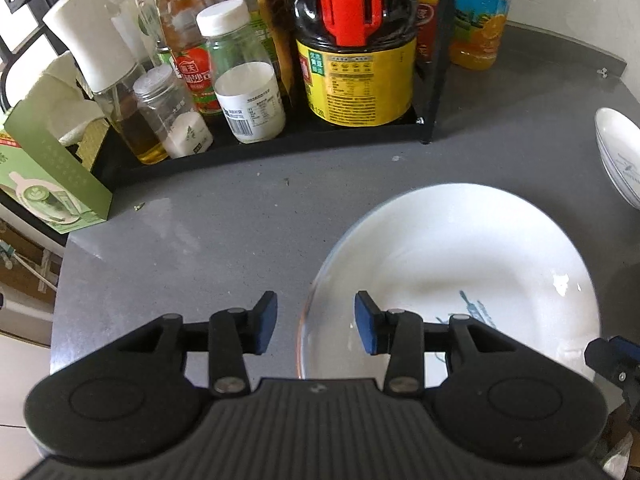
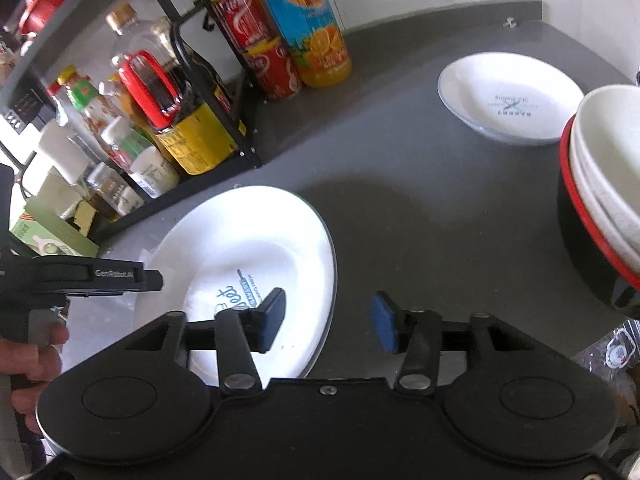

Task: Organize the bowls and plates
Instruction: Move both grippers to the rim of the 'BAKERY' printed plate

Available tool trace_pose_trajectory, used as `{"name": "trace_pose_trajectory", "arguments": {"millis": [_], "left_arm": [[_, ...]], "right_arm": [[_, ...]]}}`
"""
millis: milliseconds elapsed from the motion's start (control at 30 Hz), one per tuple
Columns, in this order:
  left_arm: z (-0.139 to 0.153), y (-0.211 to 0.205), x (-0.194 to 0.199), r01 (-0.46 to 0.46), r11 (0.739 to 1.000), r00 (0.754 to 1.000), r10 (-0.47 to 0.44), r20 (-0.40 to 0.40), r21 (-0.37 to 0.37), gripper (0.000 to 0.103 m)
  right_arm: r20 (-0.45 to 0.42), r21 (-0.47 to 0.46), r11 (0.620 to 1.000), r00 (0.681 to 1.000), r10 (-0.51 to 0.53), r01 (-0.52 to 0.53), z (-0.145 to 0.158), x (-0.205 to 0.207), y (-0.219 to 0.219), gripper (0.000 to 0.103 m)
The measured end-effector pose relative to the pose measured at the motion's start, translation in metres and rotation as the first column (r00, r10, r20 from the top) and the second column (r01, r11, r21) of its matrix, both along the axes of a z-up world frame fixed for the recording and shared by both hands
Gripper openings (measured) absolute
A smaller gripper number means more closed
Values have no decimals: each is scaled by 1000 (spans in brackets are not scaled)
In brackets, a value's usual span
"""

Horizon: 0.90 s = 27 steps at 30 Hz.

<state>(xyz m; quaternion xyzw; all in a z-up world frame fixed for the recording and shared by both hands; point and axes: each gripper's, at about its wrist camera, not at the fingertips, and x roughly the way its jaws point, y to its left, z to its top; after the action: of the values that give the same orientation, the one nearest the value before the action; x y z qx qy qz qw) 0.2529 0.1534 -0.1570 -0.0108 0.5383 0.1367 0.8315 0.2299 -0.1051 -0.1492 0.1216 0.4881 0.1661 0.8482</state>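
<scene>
A large white plate (image 1: 452,276) with blue print in its well lies flat on the grey table (image 1: 224,216), near the front edge; the left tongs (image 1: 316,322) hang over its left rim with the pads parted, one pad above the bare table and the other above the plate, grasping nothing; the right tongs (image 2: 330,320) straddle the plate's right rim in the same way, released, the left pad over the white surface and the right pad over the table, neither pressing on the rim; a hand (image 2: 34,356) shows at the left edge of the right wrist view, gripping the handle of the other tool; farther back on the right sits a second, smaller white plate (image 2: 510,98) with dark lettering, well apart from the first; at the right edge a stack of white bowls (image 2: 608,176) rests nested in a black bowl with a red rim (image 2: 576,216); behind the large plate a black rack (image 1: 280,140) holds bottles and jars, and an orange juice bottle (image 2: 308,24) stands just beside it next to red cans (image 2: 256,40).
</scene>
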Motion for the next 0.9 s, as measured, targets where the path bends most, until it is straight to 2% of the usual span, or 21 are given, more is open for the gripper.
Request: {"name": "trace_pose_trajectory", "arguments": {"millis": [67, 167, 233, 367, 567, 900], "left_arm": [[4, -4, -3, -17, 1000, 1000, 17, 1, 5, 48], [12, -9, -9, -42, 999, 999, 42, 22, -11, 57], [17, -15, -12, -56, 998, 998, 56, 24, -8, 63], [29, -27, -23, -60, 998, 997, 61, 39, -27, 76], [43, -48, -47, -65, 997, 997, 67, 39, -50, 86], [54, -92, -88, -97, 992, 995, 98, 23, -76, 88]], "right_arm": [[8, 11, 1000, 1000, -1, 1, 5, -2, -4, 66], [36, -2, 1000, 999, -6, 6, 12, -7, -12, 78], [53, -13, 1000, 998, -15, 16, 16, -11, -19, 79], [79, -15, 999, 996, -34, 35, 24, -22, -38, 94], [80, 9, 999, 996, -44, 43, 35, -39, -67, 100], [91, 27, 998, 994, -54, 51, 61, -67, -113, 103]]}}
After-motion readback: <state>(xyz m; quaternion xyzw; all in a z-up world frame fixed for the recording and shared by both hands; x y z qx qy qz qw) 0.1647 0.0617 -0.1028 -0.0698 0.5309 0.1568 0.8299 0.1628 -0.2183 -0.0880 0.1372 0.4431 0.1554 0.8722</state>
